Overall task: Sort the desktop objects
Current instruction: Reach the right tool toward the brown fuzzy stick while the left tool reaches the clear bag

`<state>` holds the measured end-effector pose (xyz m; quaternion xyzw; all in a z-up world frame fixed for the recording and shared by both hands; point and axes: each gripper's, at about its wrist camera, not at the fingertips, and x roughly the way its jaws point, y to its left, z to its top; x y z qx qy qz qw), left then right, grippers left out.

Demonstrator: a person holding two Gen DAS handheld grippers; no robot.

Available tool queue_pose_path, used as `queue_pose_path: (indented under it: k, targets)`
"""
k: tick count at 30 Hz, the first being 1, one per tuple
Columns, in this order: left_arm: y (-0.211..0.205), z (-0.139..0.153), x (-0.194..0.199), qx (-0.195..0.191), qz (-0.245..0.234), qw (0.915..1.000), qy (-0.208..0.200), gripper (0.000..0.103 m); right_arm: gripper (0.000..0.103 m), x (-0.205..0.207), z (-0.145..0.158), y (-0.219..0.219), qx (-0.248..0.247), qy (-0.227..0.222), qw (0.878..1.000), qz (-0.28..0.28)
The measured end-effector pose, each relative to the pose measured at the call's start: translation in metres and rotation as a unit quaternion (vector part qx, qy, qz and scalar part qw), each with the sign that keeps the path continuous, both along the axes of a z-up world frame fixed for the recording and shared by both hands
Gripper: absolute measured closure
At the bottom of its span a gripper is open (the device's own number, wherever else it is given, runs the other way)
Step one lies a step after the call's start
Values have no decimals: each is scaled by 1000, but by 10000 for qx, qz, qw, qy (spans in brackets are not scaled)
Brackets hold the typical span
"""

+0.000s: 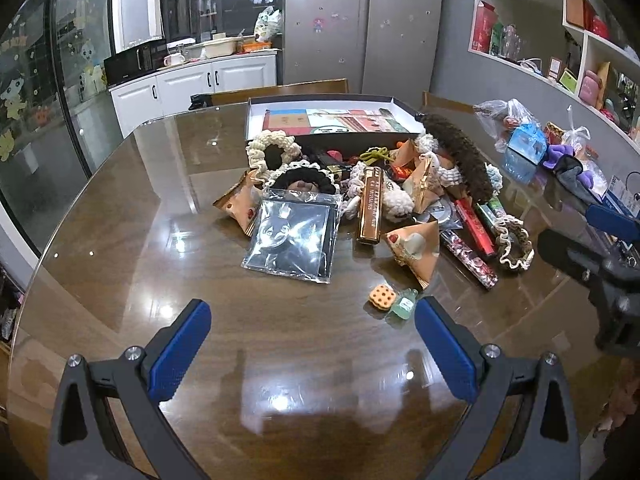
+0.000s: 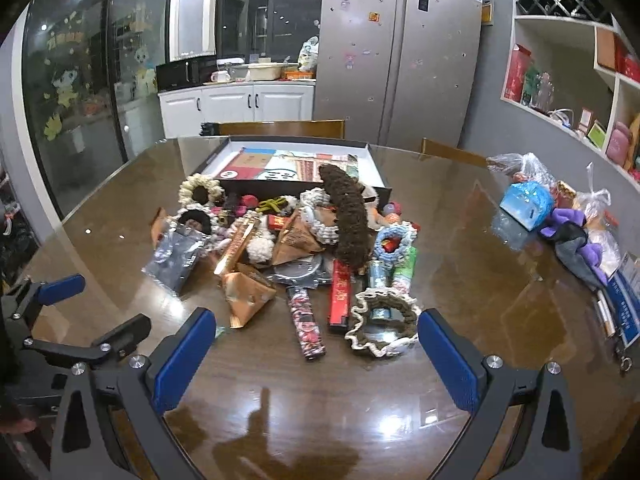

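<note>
Behind the glossy brown worktop [image 1: 120, 240], a steel fridge [image 1: 360, 20] and white cabinets [image 1: 192, 80] are seen at the top of the frame. A heap of small objects [image 1: 360, 192] is spread across the middle of the worktop, just in front of a shallow open box [image 1: 320, 120] at centre top. Within the heap, a clear plastic packet [image 1: 292, 240] lies at the left, a gold tube [image 1: 372, 208] at the centre, and a long brown furry piece [image 1: 460, 152] at the upper right. A biscuit-shaped charm [image 1: 382, 296] and a small green bottle [image 1: 404, 304] are set apart at the near edge, just beside the tip of the right-hand blue pad. The left claw [image 1: 312, 320] is held wide apart at the bottom of its frame, with nothing between its pads. The right claw [image 2: 316, 332] is likewise spread apart and unladen; a cream-edged crocheted scrunchie [image 2: 384, 328] lies just beyond its tips, lower centre of that view.
</note>
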<state>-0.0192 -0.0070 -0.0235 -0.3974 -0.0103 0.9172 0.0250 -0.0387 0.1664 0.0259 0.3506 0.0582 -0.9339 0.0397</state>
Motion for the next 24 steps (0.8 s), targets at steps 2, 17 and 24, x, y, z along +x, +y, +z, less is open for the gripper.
queue_pose_path:
  k: [2, 17, 24]
  targets:
    - [2, -2, -5, -10, -32, 10000, -26, 0, 0, -5, 0, 4, -73, -13, 10000, -41]
    - [8, -20, -62, 94, -265, 9992, -284, 0, 0, -83, -5, 6, 337, -125, 9991, -217]
    - [6, -33, -90, 52, -296, 9985, -462, 0, 0, -116, -15, 8, 366, -318, 9985, -265]
